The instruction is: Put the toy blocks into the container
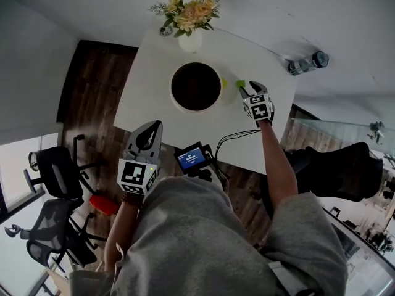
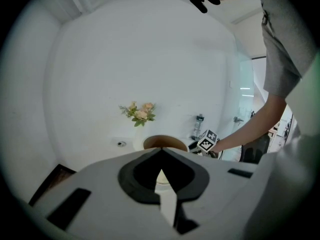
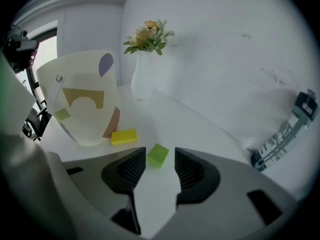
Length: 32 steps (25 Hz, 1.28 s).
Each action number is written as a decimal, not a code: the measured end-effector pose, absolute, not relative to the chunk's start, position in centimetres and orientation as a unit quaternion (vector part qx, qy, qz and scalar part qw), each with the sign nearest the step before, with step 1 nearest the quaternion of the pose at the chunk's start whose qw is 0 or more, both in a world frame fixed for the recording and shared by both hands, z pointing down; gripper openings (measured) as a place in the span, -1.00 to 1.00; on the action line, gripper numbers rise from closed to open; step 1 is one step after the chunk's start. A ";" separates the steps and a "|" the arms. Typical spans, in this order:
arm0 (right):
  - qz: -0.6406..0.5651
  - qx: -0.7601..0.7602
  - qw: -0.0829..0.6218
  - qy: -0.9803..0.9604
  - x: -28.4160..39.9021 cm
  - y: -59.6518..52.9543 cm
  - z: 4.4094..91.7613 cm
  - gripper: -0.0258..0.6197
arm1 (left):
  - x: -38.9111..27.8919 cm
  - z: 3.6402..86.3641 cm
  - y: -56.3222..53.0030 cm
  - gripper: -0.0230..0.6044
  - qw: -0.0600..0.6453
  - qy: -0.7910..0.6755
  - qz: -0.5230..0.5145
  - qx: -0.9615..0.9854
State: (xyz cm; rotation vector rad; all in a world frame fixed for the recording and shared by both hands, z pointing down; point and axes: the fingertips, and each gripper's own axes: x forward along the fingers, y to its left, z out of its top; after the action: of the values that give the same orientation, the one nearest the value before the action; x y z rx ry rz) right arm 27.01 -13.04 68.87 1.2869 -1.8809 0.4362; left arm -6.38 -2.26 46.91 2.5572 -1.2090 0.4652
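- My right gripper (image 1: 247, 91): jaws apart, nothing held. The green block (image 3: 158, 155) lies on the table just ahead of the tips, in line with the gap and skewed to it.
- My left gripper (image 2: 161, 151): jaws together, empty, well back from the blocks.
- Yellow block (image 3: 124, 136): farther on, left of green, just beside the container (image 3: 85, 119).
- White table (image 3: 200, 129), with a flower vase (image 3: 142, 79) by the far wall.
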 end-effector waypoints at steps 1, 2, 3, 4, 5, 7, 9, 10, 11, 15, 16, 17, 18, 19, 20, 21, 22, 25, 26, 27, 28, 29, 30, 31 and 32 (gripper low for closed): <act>0.176 0.507 0.400 -0.743 26.9 -13.1 69.1 -0.35 | -6.5 46.9 -2.3 -0.91 0.137 -0.419 0.161 0.883; 0.179 0.505 0.400 -0.743 26.7 -13.2 69.4 -0.35 | -6.6 47.0 -2.3 -0.91 0.137 -0.420 0.162 0.882; 0.183 0.503 0.401 -0.743 26.5 -13.3 69.7 -0.34 | -6.7 47.0 -2.3 -0.91 0.137 -0.422 0.163 0.882; 0.187 0.501 0.402 -0.743 26.4 -13.3 70.1 -0.34 | -6.8 47.1 -2.3 -0.91 0.137 -0.423 0.164 0.881; 0.192 0.500 0.404 -0.742 26.3 -13.3 70.4 -0.34 | -7.0 47.1 -2.2 -0.91 0.137 -0.424 0.165 0.880; 0.198 0.499 0.407 -0.739 26.3 -13.3 71.0 -0.34 | -7.2 47.1 -2.1 -0.91 0.138 -0.428 0.167 0.877; 0.205 0.501 0.409 -0.735 26.4 -13.3 71.5 -0.34 | -7.5 47.0 -2.1 -0.91 0.139 -0.432 0.166 0.875; 0.210 0.504 0.407 -0.733 26.5 -13.2 71.7 -0.34 | -7.6 47.0 -2.0 -0.91 0.140 -0.434 0.165 0.874; 0.217 0.506 0.404 -0.731 26.6 -13.2 71.9 -0.35 | -7.7 47.0 -2.0 -0.91 0.140 -0.436 0.164 0.874; 0.240 0.507 0.399 -0.725 26.5 -13.0 72.6 -0.35 | -7.9 47.0 -2.0 -0.91 0.140 -0.440 0.162 0.872; 0.244 0.507 0.399 -0.724 26.5 -12.9 72.7 -0.34 | -8.0 47.0 -1.9 -0.91 0.141 -0.440 0.162 0.872; 0.247 0.507 0.398 -0.724 26.4 -12.9 72.8 -0.35 | -8.0 47.0 -1.8 -0.91 0.142 -0.441 0.162 0.871; 0.248 0.507 0.397 -0.723 26.3 -12.9 72.9 -0.35 | -8.1 47.0 -1.8 -0.91 0.142 -0.441 0.162 0.871; 0.249 0.508 0.397 -0.722 26.2 -13.0 72.9 -0.35 | -8.1 47.0 -1.7 -0.91 0.142 -0.442 0.162 0.871; 0.251 0.509 0.397 -0.721 26.2 -13.1 73.0 -0.35 | -8.1 47.0 -1.7 -0.91 0.142 -0.443 0.161 0.870; 0.252 0.510 0.398 -0.720 26.2 -13.2 73.1 -0.35 | -8.1 47.0 -1.7 -0.91 0.142 -0.443 0.160 0.870; 0.253 0.511 0.398 -0.718 26.2 -13.2 73.2 -0.35 | -8.1 46.9 -1.7 -0.91 0.142 -0.444 0.159 0.871; 0.254 0.517 0.401 -0.712 26.4 -13.4 73.3 -0.41 | -8.3 46.9 -1.5 -0.91 0.141 -0.445 0.160 0.870; 0.253 0.520 0.402 -0.710 26.5 -13.5 73.2 -0.47 | -8.4 46.9 -1.5 -0.91 0.141 -0.446 0.159 0.869; 0.252 0.522 0.403 -0.709 26.5 -13.5 73.2 -0.47 | -8.4 46.8 -1.5 -0.91 0.141 -0.447 0.158 0.869; 0.252 0.523 0.403 -0.708 26.5 -13.5 73.2 -0.47 | -8.6 46.8 -1.5 -0.91 0.141 -0.447 0.158 0.869; 0.252 0.523 0.402 -0.708 26.4 -13.5 73.2 -0.47 | -8.7 46.8 -1.4 -0.91 0.141 -0.448 0.159 0.868; 0.253 0.523 0.402 -0.708 26.3 -13.4 73.1 -0.48 | -8.8 46.8 -1.4 -0.91 0.142 -0.449 0.160 0.868; 0.253 0.524 0.401 -0.708 26.3 -13.4 73.1 -0.48 | -8.9 46.9 -1.4 -0.91 0.143 -0.449 0.160 0.867; 0.254 0.525 0.399 -0.708 26.3 -13.3 72.9 -0.48 | -8.9 46.9 -1.4 -0.91 0.143 -0.449 0.159 0.868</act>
State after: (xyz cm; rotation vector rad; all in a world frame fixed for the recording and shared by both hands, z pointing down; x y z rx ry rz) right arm 26.34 -13.32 72.92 1.3274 -1.7914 0.6417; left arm -8.92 -1.38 46.89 2.5025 -1.2954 0.4590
